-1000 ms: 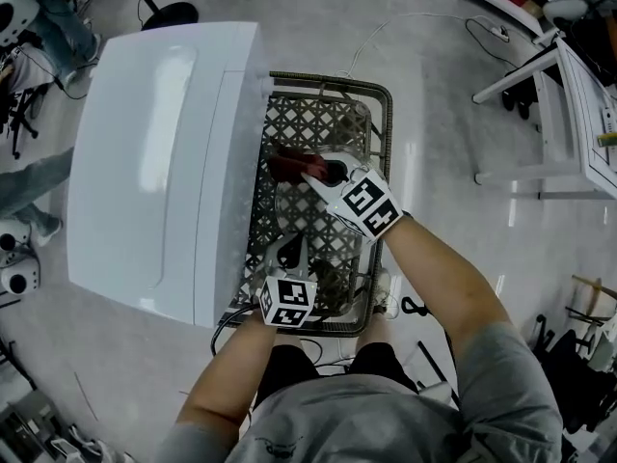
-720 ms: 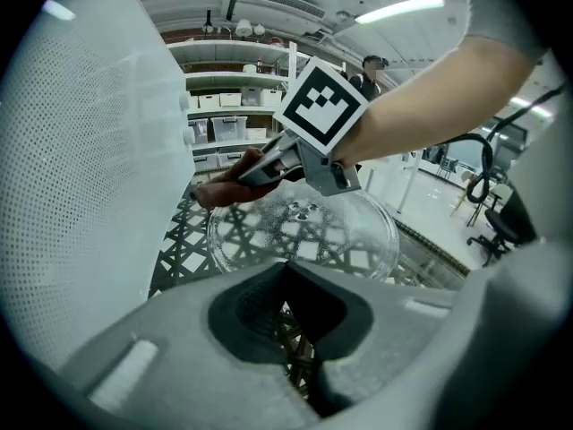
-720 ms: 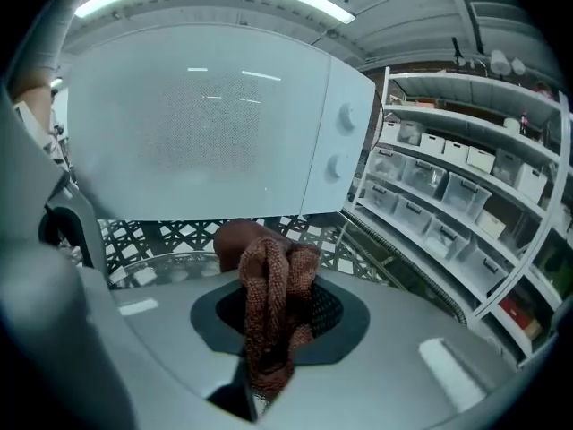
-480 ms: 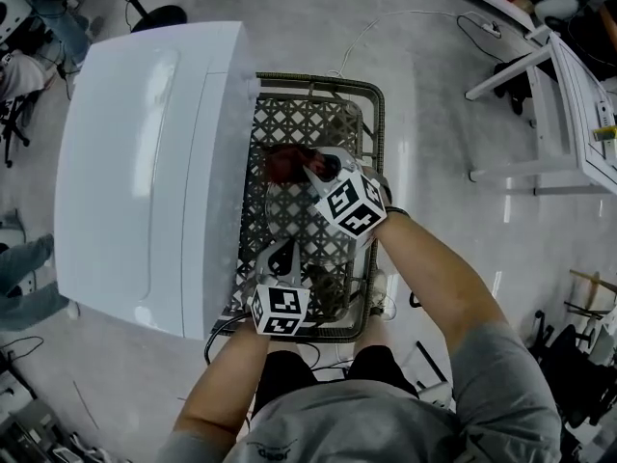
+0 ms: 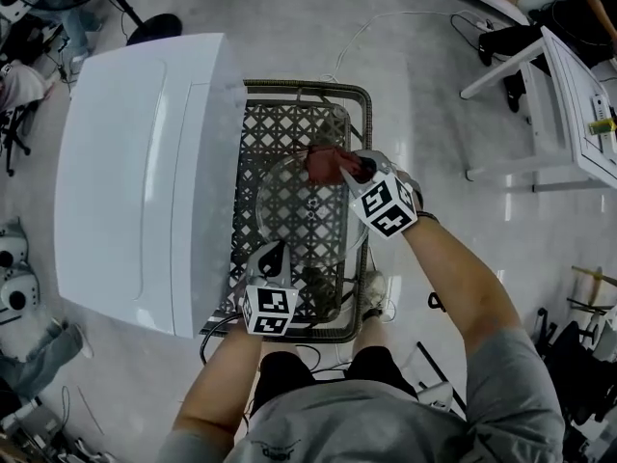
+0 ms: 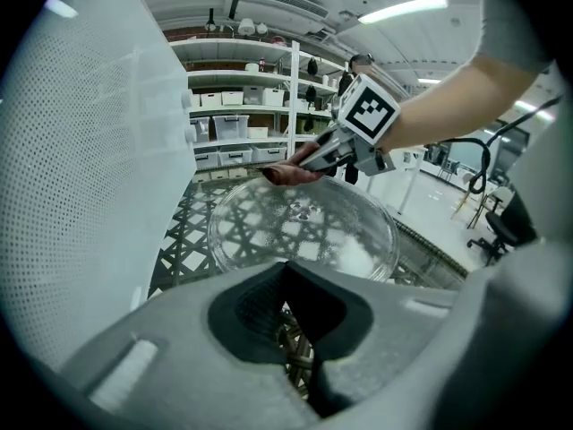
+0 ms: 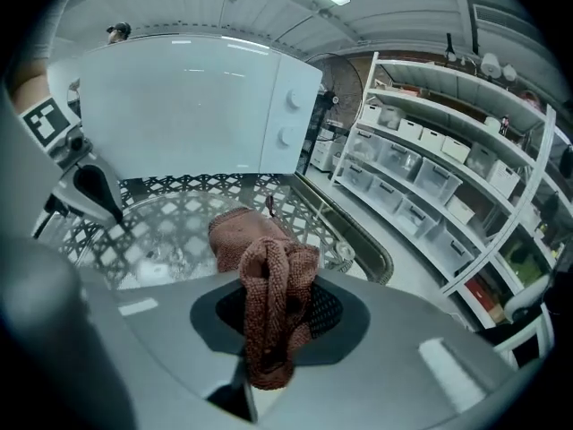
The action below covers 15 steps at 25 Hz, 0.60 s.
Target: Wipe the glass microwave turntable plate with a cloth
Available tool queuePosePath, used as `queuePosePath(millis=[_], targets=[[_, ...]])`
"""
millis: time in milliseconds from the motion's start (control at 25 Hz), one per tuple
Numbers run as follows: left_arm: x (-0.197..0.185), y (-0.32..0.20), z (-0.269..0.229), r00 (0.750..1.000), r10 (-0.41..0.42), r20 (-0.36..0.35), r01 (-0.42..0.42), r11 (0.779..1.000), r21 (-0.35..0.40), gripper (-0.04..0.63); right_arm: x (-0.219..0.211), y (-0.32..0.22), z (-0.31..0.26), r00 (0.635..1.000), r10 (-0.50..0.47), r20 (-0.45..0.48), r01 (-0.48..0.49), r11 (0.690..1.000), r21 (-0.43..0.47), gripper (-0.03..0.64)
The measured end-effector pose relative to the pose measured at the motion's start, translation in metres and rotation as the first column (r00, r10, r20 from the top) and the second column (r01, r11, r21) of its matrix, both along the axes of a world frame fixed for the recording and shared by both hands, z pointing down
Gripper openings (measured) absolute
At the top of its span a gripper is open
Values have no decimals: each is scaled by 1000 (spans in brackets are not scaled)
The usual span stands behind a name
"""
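Right gripper [image 7: 269, 361]: we have its jaws closed tight on a bunched rust-brown knitted cloth [image 7: 265, 280], whose free end spills out ahead of the tips.
Left gripper [image 6: 288, 352]: its jaws are drawn almost together at the near rim of the glass turntable plate [image 6: 304, 231]. We judge that they pinch that rim to steady it.
Plate from the right gripper: just ahead of and below the tips, lying flat on the wicker lattice tray [image 5: 370, 133], with the cloth's end resting at its edge.
Plate from the left gripper: it spreads straight ahead of the jaws, with the right gripper at its far rim.
Wiping line: we judge the stroke runs from the cloth back toward the left gripper, across the plate's face.
Working hand: the right, while the left only anchors.
Beside the left gripper: a white microwave [image 5: 145, 162] stands on its left.
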State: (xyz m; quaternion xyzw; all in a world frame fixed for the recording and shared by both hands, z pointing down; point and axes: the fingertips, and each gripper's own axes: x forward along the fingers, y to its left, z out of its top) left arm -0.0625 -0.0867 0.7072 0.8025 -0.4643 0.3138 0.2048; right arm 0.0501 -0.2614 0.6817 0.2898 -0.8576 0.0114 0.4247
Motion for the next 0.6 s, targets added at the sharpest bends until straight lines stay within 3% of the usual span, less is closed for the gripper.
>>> queuePosePath(millis=[360, 480, 600], targets=[[1, -1, 1, 1000, -7, -1, 7, 1000, -2, 0, 27, 4, -5, 999, 34, -6, -34, 999, -13, 69], [1, -1, 0, 1000, -5, -7, 5, 1000, -9, 0, 4, 13, -18, 996, 11, 87, -8, 999, -39, 69], [1, -1, 0, 1000, -3, -12, 3, 1000, -10, 0, -46, 38, -36, 975, -97, 199, 109, 993, -50, 69]])
